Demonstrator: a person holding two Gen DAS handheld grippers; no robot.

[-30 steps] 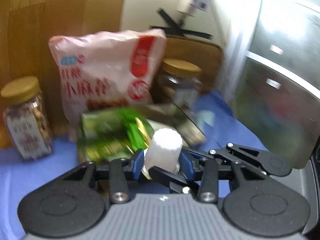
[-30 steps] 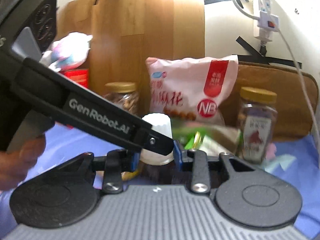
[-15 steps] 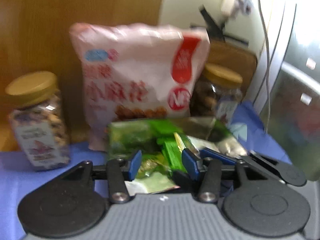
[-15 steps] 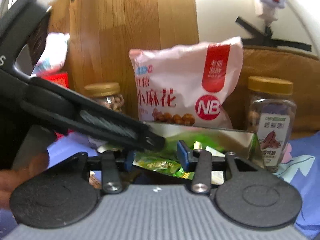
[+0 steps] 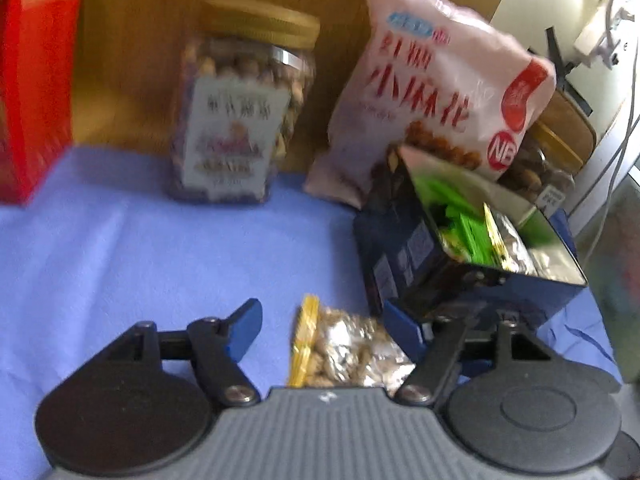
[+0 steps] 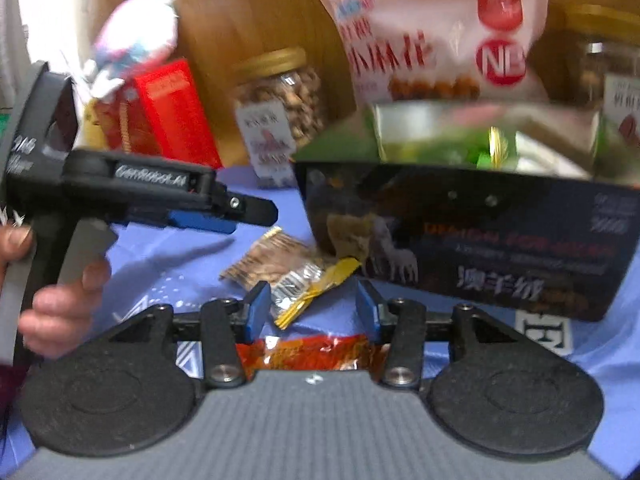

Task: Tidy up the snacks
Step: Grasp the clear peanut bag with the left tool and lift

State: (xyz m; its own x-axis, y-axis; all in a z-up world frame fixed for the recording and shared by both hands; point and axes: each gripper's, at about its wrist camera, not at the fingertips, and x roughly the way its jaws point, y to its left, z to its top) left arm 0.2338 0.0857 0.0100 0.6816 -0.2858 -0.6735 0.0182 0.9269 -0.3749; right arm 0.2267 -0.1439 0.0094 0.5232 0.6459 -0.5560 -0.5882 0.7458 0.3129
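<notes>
A dark blue box (image 5: 404,256) holding green and silver snack packets stands open on the blue cloth (image 5: 140,248). In the left wrist view a small clear packet with a yellow edge (image 5: 344,348) lies on the cloth between the fingers of my left gripper (image 5: 322,330). Its jaws are opening and the pads do not touch the packet. My right gripper (image 6: 312,312) is open low over the same packet (image 6: 296,280) and a red-orange packet (image 6: 312,354), just in front of the box (image 6: 480,240). A hand (image 6: 60,308) holds the left gripper (image 6: 240,216) at the left.
Along the wooden back stand a gold-lidded nut jar (image 5: 240,112), a pink snack bag (image 5: 432,92), a second jar (image 6: 608,80) and a red box (image 6: 172,112) with a pink-white bag (image 6: 136,36) above it. Cables hang at the far right.
The white ridged cup that my left gripper held over the box is gone from its jaws. Both grippers have sunk toward the cloth and stand wider, the left one swung left of the box.
</notes>
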